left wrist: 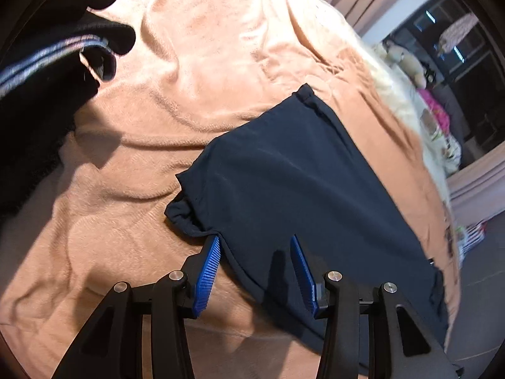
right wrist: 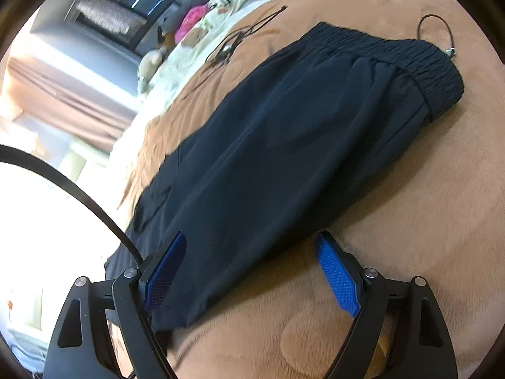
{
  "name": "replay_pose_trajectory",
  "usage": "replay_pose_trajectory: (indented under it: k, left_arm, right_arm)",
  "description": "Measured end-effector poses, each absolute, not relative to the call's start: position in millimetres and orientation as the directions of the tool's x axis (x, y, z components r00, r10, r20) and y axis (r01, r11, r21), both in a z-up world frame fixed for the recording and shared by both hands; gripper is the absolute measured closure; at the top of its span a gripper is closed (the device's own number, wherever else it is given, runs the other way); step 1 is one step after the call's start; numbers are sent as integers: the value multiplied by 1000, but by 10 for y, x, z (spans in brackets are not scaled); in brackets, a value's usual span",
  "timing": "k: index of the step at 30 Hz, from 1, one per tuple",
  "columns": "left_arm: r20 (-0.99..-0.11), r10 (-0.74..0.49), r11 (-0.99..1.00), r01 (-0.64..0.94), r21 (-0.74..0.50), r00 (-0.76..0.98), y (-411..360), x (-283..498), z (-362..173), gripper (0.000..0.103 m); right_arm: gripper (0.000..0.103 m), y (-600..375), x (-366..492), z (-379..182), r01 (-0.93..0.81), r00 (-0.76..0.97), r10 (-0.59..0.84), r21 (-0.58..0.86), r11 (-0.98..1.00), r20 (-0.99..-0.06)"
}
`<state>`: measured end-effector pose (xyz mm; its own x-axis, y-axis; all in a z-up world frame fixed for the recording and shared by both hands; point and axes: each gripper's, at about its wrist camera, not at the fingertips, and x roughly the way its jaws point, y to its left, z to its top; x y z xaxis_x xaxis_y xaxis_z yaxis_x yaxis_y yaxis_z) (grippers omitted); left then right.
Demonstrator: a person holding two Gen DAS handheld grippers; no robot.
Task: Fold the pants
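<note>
Two wrist views show dark navy pants lying on a peach blanket spread over a bed. From the left wrist, the pants point(left wrist: 300, 183) lie flat, stretching away from the lens, with gathered cuffs at the near left edge and at the far end. The left gripper point(left wrist: 257, 271) hangs just over the near edge of the cloth, its blue pads point(left wrist: 208, 271) spread apart and holding nothing. A heap of black clothing point(left wrist: 47, 63) sits well apart at upper left on the blanket point(left wrist: 126, 221). From the right wrist, the pants point(right wrist: 300, 142) run diagonally, with the elastic waistband point(right wrist: 410, 60) at the far upper right. The right gripper point(right wrist: 252, 278) is also spread wide and empty, one finger over the cloth and the other over bare blanket. Thin black cables point(right wrist: 233, 41) lie beyond. The pants appear already halved lengthwise, so the step in hand looks like lining up for a grip. Next, each gripper would need to descend and pinch an edge before folding one end over toward the other.
</note>
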<state>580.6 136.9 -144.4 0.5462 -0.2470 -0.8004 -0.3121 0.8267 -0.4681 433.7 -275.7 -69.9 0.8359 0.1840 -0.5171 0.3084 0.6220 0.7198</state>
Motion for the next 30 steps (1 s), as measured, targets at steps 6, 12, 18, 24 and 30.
replay_pose_trajectory:
  k: [6,12,18,24,30]
  left_arm:
    - [-795,-283,797,-329,-506,537,1336,5816,-1555,55]
    - [-773,-282,754,-367,-545,568,1431,5792,-1584,57]
    - [-763,-256,732,-396,-555,594,1541,5755,-1605,88]
    - [-740,-226,754,-367,-545,634,1545,5622,-1421,100]
    - [-728,-189,780,-349,-519,659,1504,5506,-1123,101]
  right_arm:
    - [20,-2833,4387,-767,340,858,129,738,584,-497]
    - [41,-2872,4400,-828,384,873,56,753,534,-485]
    - [80,-2833,4400,-921,396,870,60,767,505,-489]
    - [100,-2910,4277,-853,384,874,66,767,513,-482]
    - [103,-3002,4308,-652,359,885,61,759,544,-462]
